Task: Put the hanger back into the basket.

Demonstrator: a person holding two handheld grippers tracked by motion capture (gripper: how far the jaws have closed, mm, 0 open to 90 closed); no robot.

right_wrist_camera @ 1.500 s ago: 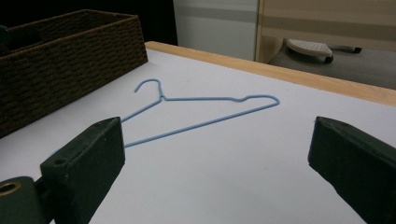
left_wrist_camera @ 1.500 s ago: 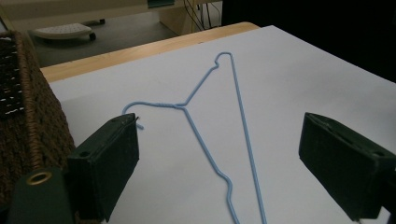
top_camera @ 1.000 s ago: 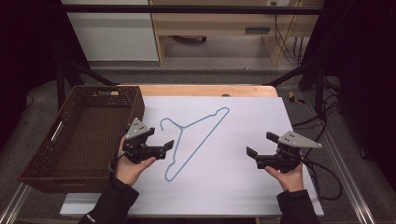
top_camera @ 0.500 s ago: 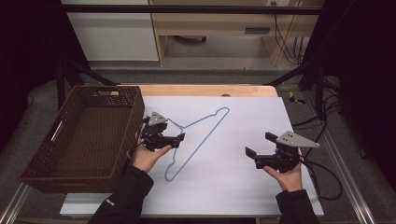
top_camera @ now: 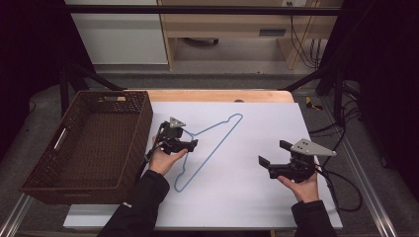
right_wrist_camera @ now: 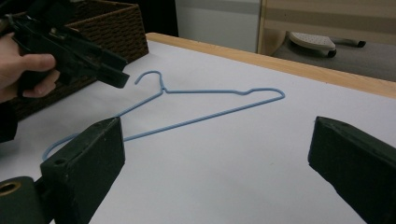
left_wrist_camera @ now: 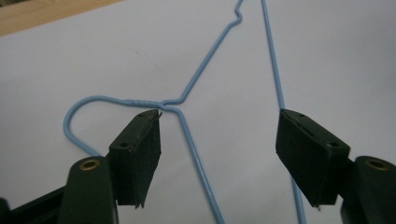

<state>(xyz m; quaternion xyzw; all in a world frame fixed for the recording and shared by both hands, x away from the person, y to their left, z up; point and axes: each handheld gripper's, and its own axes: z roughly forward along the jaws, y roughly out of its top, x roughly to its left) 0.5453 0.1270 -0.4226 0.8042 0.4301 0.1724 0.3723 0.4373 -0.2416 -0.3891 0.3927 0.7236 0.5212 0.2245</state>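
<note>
Hanger of thin light-blue wire [top_camera: 212,143] lay flat on the white sheet covering the counter [top_camera: 247,197], its hook end toward the dark brown woven basket [top_camera: 44,182] standing at the counter's left edge. The basket's floor looked bare, though its near wall hid part of the inside. The left claw [top_camera: 190,144] was lowered over the hanger's neck just beside the basket; its jaws had just been closing but stood apart, one shoulder wire running between them and the other passing under the right jaw, with neither pad pressing on the wire. The right claw [top_camera: 264,165] hung well apart on the right, jaws wide open with nothing between them. The hanger's far corner was cut off in the left gripper view.
</note>
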